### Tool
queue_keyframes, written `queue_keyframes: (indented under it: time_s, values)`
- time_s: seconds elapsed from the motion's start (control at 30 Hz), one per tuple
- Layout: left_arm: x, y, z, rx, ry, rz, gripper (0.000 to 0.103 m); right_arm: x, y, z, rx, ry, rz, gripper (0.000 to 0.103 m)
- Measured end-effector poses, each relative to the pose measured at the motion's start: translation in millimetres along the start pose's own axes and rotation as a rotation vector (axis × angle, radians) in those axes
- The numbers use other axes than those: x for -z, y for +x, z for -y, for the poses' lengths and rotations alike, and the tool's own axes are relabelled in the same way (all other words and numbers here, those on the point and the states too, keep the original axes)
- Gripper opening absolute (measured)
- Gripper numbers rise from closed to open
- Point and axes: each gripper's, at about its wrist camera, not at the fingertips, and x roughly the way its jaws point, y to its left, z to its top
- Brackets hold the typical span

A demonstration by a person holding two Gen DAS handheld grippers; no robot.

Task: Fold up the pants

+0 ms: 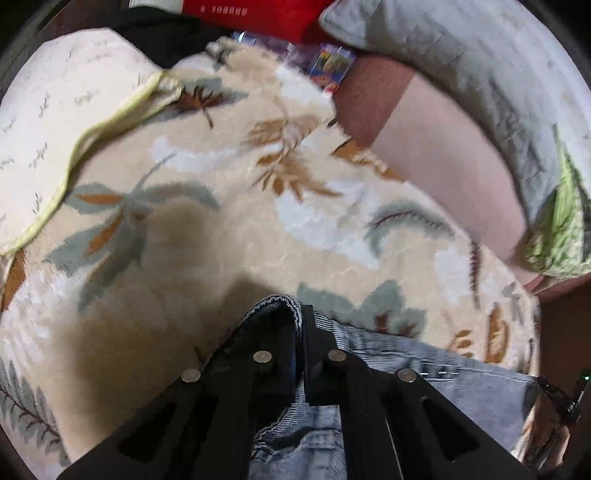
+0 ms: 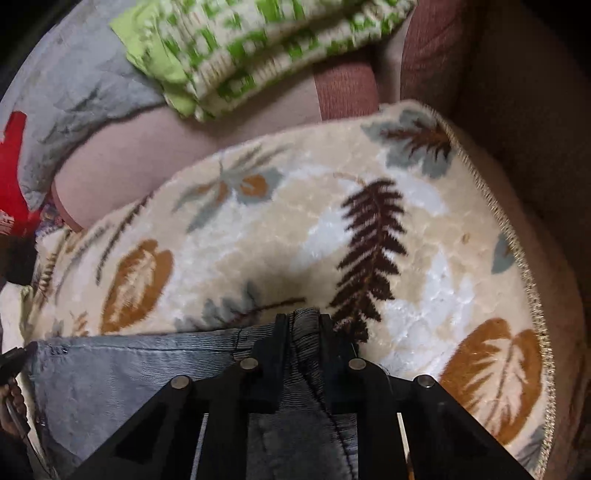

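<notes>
On a soft blanket [image 1: 229,236] with a leaf print, blue-gray pants [image 1: 424,365] lie spread at the near edge of both views. The cloth is ribbed, like corduroy.

The left gripper [image 1: 295,314] is pinched tight on a thick edge of the pants. A roll of the cloth pokes up between its two black fingers [image 1: 308,332], and the dark inside of the cloth shows there. From this grip the pants run off to the right, flat on the blanket.

The right gripper [image 2: 303,321] is pinched tight on the pants [image 2: 129,373] too. A bunched bit of cloth sits between its fingers [image 2: 280,332], which are close together with only the cloth in the gap. From here the pants run off to the left, with a stitched edge along the top. At the far left of that view a bit of the other gripper touches the pants.

The blanket [image 2: 332,236] has brown, tan and gray leaves on cream. It has a woven trim on its right edge.

Past the blanket sit a gray pillow [image 1: 461,55], a green and white checked cloth [image 2: 258,44], and a red thing [image 1: 255,14] with white writing too small to read. The views are a bit blurry.
</notes>
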Motion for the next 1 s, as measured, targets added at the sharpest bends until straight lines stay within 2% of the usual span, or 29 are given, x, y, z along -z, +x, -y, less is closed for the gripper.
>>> queue_keyframes:
  time_s: [0.2, 0.4, 0.5, 0.63, 0.73, 0.8, 0.83, 0.87, 0.9, 0.93, 1.0]
  values:
    - [6.3, -63.5, 6.9, 0.114, 0.018, 0.083, 0.002, 3.3, -45.9, -0.5, -0.039, 0.032, 0.079, 0.016]
    - [39.0, -144.7, 4.6, 0.202, 0.062, 0.16, 0.002, 21.2, -119.9, 3.4, -0.102, 0.04, 0.183, 0.016]
    - [73.2, -191.8, -2.7, 0.236, 0.089, 0.196, 0.002, 47.5, -160.7, 12.8, -0.135, 0.038, 0.233, 0.016]
    - [131.7, -234.7, -31.1, 0.292, 0.079, 0.192, 0.003, 112.4, -208.2, 32.5, -0.184, 0.035, 0.272, 0.016]
    - [180.0, -235.0, -63.1, 0.273, 0.079, 0.103, 0.003, 179.2, -218.7, 52.8, -0.211, 0.045, 0.24, 0.017]
    - [204.8, -224.6, -79.7, 0.202, 0.098, 0.03, 0.004, 230.6, -208.7, 68.0, -0.2, 0.055, 0.172, 0.025]
    - [212.4, -218.2, -84.9, 0.149, 0.11, -0.011, 0.006, 255.2, -194.4, 75.7, -0.187, 0.052, 0.098, 0.032]
    - [217.4, -213.2, -89.4, 0.095, 0.113, -0.037, 0.009, 274.2, -179.6, 82.7, -0.181, 0.056, 0.016, 0.055]
    - [219.9, -212.8, -92.0, 0.057, 0.113, -0.038, 0.01, 290.8, -168.5, 91.2, -0.152, 0.076, -0.045, 0.067]
    - [220.0, -215.8, -91.4, 0.028, 0.117, -0.024, 0.011, 306.7, -164.1, 102.2, -0.117, 0.11, -0.075, 0.067]
    - [214.5, -226.4, -81.3, -0.009, 0.135, 0.025, 0.02, 314.4, -173.8, 116.1, -0.144, 0.178, -0.039, 0.068]
